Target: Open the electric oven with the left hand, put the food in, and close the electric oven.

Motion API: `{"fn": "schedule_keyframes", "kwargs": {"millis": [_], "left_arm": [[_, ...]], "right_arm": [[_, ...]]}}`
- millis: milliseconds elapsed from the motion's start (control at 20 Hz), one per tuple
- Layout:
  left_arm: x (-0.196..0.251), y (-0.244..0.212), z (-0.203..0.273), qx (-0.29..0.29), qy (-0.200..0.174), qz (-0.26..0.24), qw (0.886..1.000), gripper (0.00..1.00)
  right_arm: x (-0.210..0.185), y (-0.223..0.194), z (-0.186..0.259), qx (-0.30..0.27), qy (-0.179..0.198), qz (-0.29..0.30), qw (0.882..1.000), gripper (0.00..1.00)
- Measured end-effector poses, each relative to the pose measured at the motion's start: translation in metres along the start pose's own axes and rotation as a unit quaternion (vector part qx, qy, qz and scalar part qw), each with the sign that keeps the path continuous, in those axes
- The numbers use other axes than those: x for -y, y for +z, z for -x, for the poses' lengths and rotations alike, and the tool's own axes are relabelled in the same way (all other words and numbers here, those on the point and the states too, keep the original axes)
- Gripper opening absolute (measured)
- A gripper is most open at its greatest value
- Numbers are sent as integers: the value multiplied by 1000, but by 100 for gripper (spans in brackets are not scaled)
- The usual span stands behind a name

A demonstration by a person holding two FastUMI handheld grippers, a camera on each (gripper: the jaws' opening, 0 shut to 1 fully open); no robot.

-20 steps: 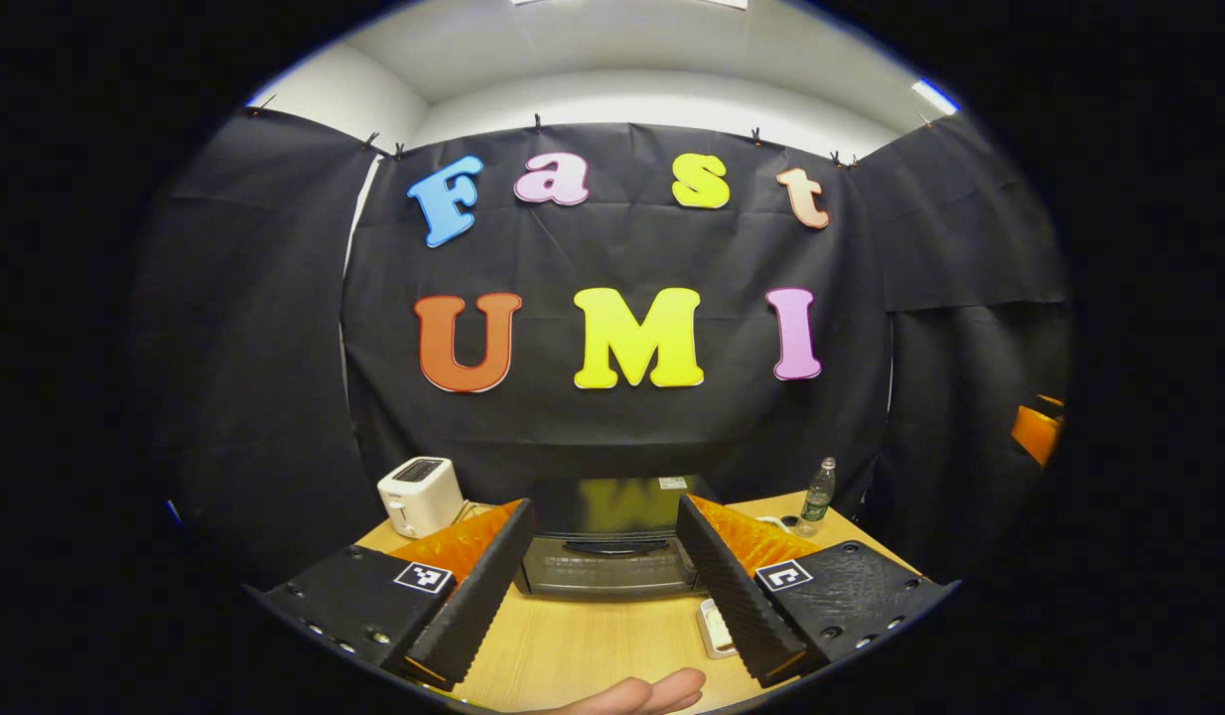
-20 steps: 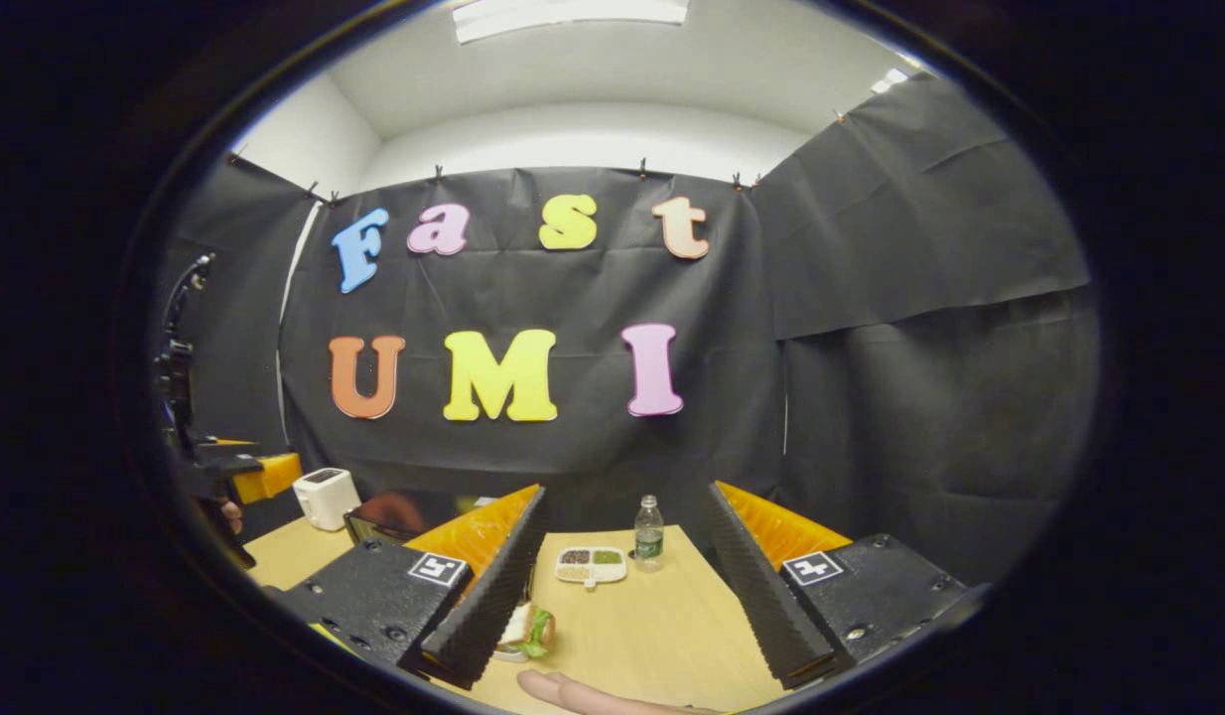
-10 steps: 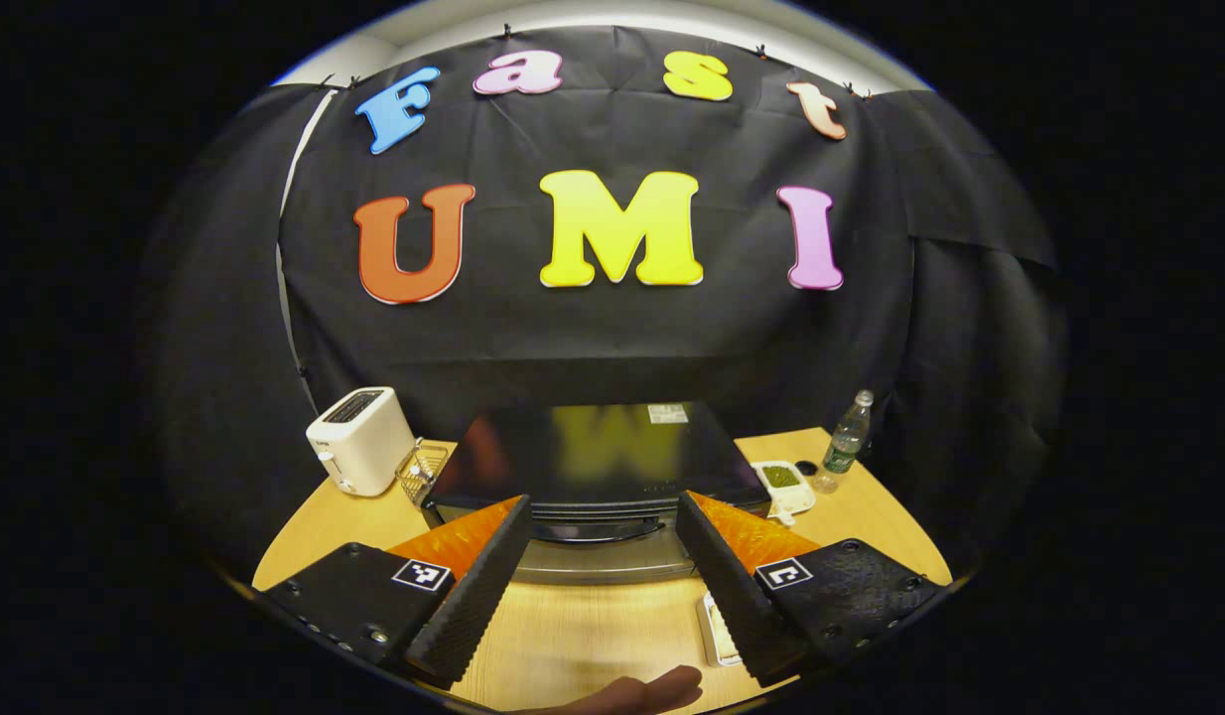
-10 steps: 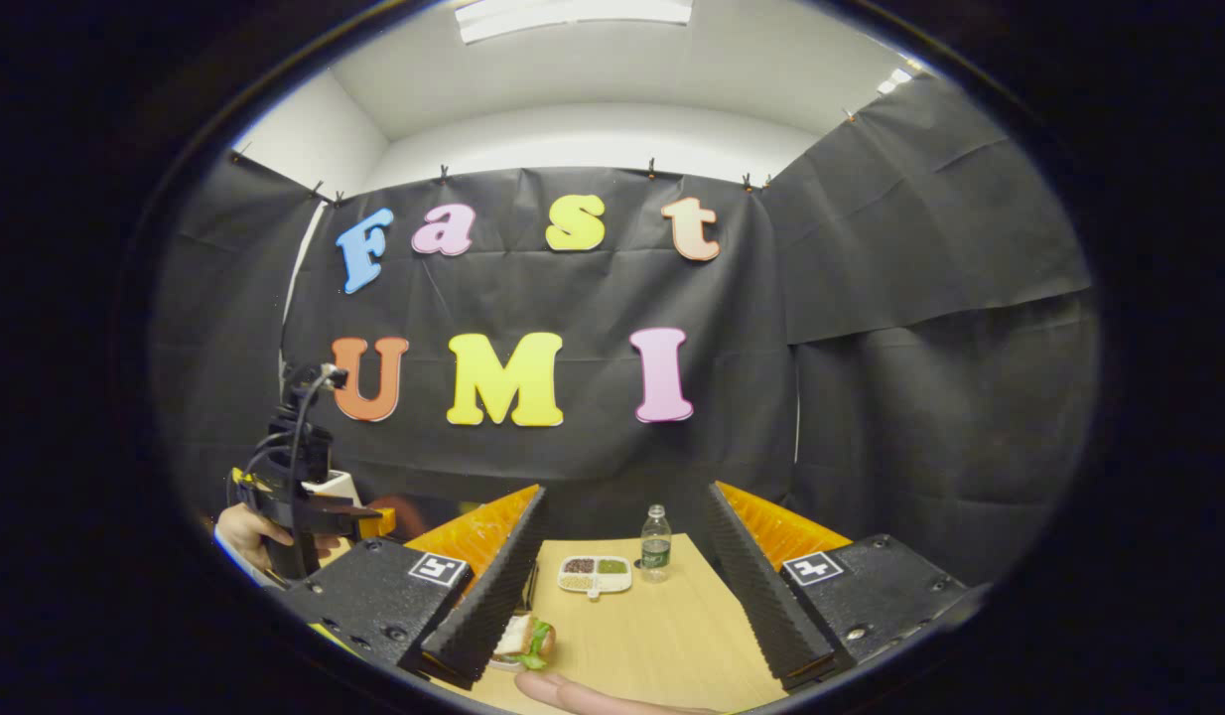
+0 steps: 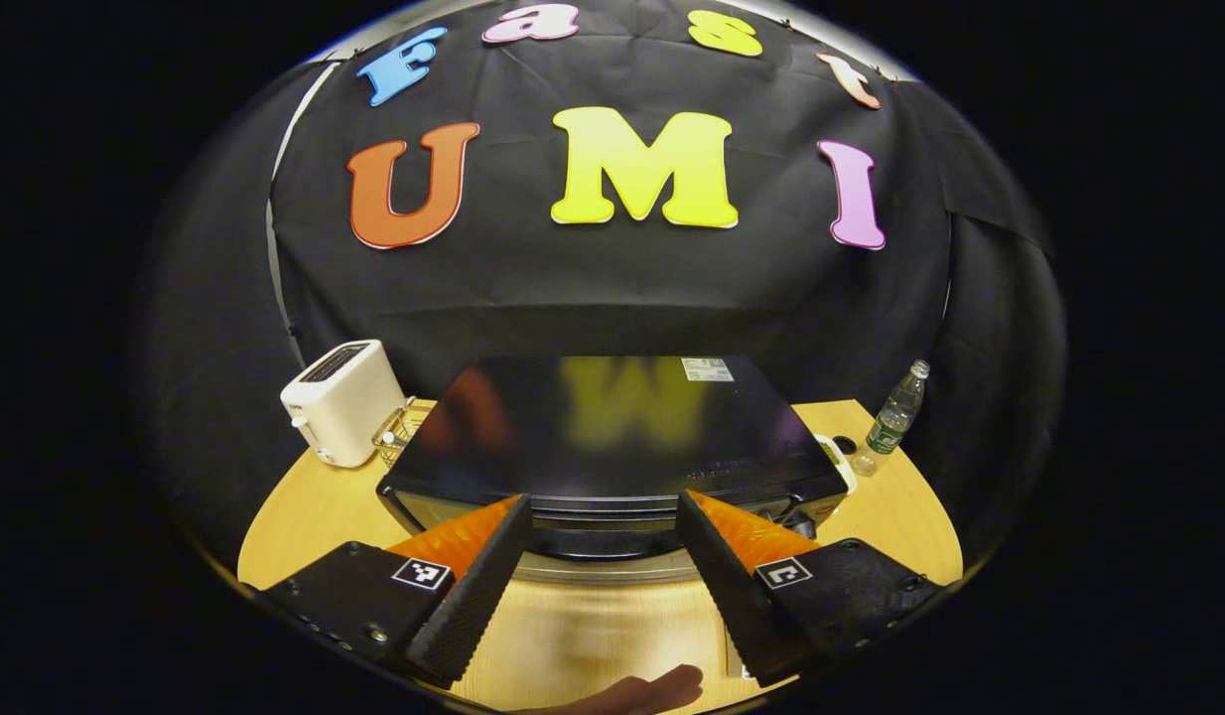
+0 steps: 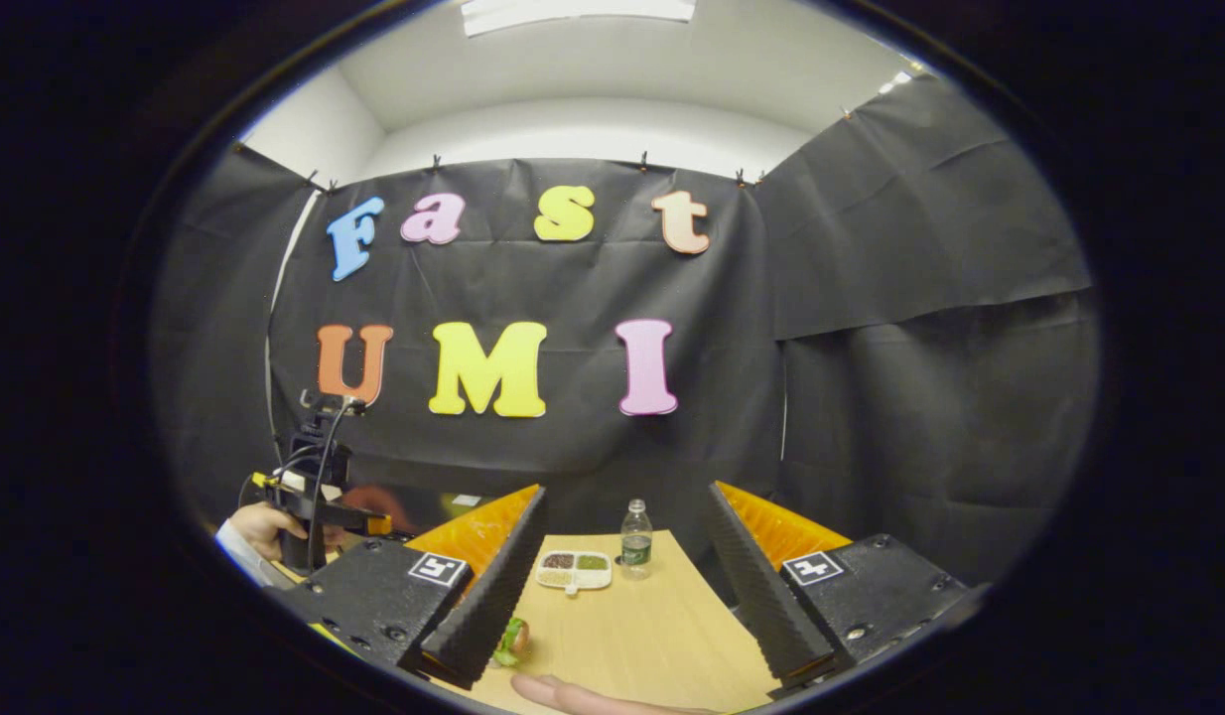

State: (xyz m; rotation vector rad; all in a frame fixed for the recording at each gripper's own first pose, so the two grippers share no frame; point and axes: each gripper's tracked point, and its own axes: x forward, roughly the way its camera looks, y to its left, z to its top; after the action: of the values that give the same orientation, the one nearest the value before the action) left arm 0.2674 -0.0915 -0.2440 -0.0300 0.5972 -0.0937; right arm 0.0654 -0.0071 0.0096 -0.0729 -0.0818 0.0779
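Oven point(image 5: 612, 437) sitting shut at the table's point(image 5: 305, 516) far middle, left gripper point(image 5: 601, 596) hovering wide open before its handle.
Toaster point(image 5: 340, 400) standing at the far left corner, bottle point(image 5: 895, 417) at the far right; right gripper point(image 6: 627, 606) gaping apart too, sandwich point(image 6: 513, 641) peeking beside its finger, sectioned dish point(image 6: 573, 569) and bottle beyond.

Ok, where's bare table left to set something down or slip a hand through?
Right gripper view: open wood on the table, between the sandwich near the right gripper and the condiment tray and bottle at the back. Left gripper view: a strip before the oven. Crowded between toaster and oven, where a wire basket sits.
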Motion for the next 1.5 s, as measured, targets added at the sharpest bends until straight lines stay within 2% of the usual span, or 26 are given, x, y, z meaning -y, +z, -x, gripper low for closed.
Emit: {"fn": "schedule_keyframes", "kwargs": {"millis": [50, 100, 150, 200, 250, 300, 450, 500, 600, 750, 800, 850, 900, 950, 1000, 1150, 1300, 1350, 1500], "left_arm": [[3, -2, -3, -4, -4, 3, 1000, 96], [4, -5, -5, -9, -1, 3, 1000, 95], [2, -6, -9, -11, 6, -2, 1000, 96], [-1, -9, -12, -14, 15, -2, 1000, 97], [0, -9, -15, -14, 16, -4, 1000, 97], [0, -7, -15, -7, 15, 0, 1000, 98], [0, -8, -16, -10, 19, 3, 1000, 98], [0, -7, -15, -4, 19, -1, 1000, 98], [1, -8, -14, 0, 15, -1, 1000, 98], [0, -13, -6, 1, 6, 5, 1000, 99], [1, -15, -3, 1, 6, 3, 1000, 99], [1, -17, 1, 2, 5, 1, 1000, 99], [0, -18, 0, -1, 2, 0, 1000, 98], [0, -20, 2, -2, -1, 3, 1000, 98], [1, -24, 9, -4, -4, 5, 1000, 98], [1, -37, 28, 1, -5, -20, 1000, 98], [0, -58, 42, -1, -6, -13, 1000, 97], [0, -65, 47, -2, -6, -13, 1000, 96], [-1, -82, 59, -2, -6, -11, 1000, 96]], "right_arm": [[0, -1, 1, 0, 2, 2, 1000, 92], [-1, 0, 1, 1, 7, -2, 1000, 100], [-3, 1, 2, 2, 14, -7, 1000, 93], [-5, -1, 3, -1, 18, -8, 1000, 100], [-4, -2, 4, -2, 21, -7, 1000, 100], [-4, -1, 5, 0, 21, -3, 1000, 92], [0, 1, 5, 5, 15, -2, 1000, 92], [0, 0, 5, 3, 15, -2, 1000, 100], [2, -2, 5, -1, 13, -3, 1000, 100], [3, -6, 6, -6, 10, -5, 1000, 100], [3, -6, 8, -7, 10, -8, 1000, 92], [0, -6, 9, -9, 12, -10, 1000, 92], [-2, -6, 10, -10, 14, -9, 1000, 100], [-3, -6, 11, -10, 16, -9, 1000, 100], [-5, -4, 12, -10, 16, -10, 1000, 92], [-9, -3, 17, -7, 16, -10, 1000, 92], [-12, 1, 23, -4, 17, -9, 1000, 92], [-12, 2, 25, -3, 16, -8, 1000, 100], [-15, 6, 33, 1, 16, -7, 1000, 100]]}}
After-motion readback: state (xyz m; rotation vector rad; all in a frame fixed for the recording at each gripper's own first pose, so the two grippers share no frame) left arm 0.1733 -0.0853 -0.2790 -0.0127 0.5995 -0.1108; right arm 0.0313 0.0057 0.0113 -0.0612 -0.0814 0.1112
